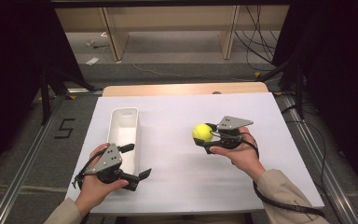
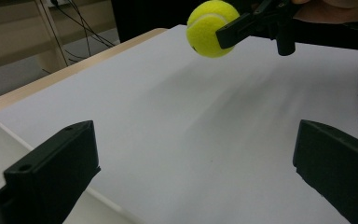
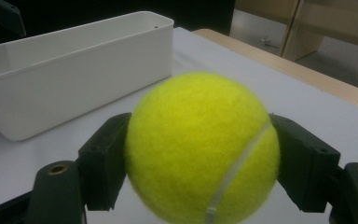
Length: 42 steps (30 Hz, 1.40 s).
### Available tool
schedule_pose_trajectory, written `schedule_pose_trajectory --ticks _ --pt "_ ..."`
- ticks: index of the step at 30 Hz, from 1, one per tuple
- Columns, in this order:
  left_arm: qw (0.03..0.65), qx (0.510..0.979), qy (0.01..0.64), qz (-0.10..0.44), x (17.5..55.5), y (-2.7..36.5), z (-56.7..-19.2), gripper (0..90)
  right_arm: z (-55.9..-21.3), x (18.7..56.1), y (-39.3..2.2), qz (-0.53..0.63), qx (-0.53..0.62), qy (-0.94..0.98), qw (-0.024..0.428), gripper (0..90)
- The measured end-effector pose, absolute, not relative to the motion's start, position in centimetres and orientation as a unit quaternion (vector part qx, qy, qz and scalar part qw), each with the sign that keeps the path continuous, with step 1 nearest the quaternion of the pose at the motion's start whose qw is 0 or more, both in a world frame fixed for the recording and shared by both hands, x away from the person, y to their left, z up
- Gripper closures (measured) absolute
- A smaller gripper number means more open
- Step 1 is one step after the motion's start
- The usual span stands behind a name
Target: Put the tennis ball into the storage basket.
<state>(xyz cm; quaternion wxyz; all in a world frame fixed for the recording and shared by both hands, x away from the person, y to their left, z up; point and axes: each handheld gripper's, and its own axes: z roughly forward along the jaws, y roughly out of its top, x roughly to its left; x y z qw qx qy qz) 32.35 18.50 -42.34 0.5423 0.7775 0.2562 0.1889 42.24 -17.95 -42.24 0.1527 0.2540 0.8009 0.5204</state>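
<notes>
A yellow tennis ball (image 1: 202, 132) sits clamped between the two black jaws of the right gripper (image 1: 207, 137), one jaw pressed on each side of it, and is held up off the white table surface (image 1: 177, 163). The gripper points toward a white rectangular bin (image 1: 124, 133), which stands on the table's left part, well apart from the ball. Just beside the bin's near end, the left gripper (image 1: 137, 161) rests with jaws spread wide, gripping nothing.

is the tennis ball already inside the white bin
No, the tennis ball is clamped in the right gripper above the table, well apart from the white bin.
</notes>
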Motion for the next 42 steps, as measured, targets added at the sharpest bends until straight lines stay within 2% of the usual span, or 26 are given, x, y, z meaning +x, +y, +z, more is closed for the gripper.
schedule_pose_trajectory --ticks 42 --pt "0.543 0.777 0.258 0.188 32.3 18.5 -42.3 0.0 -41.5 43.4 -14.8 0.535 0.24 0.797 0.147 27.1"
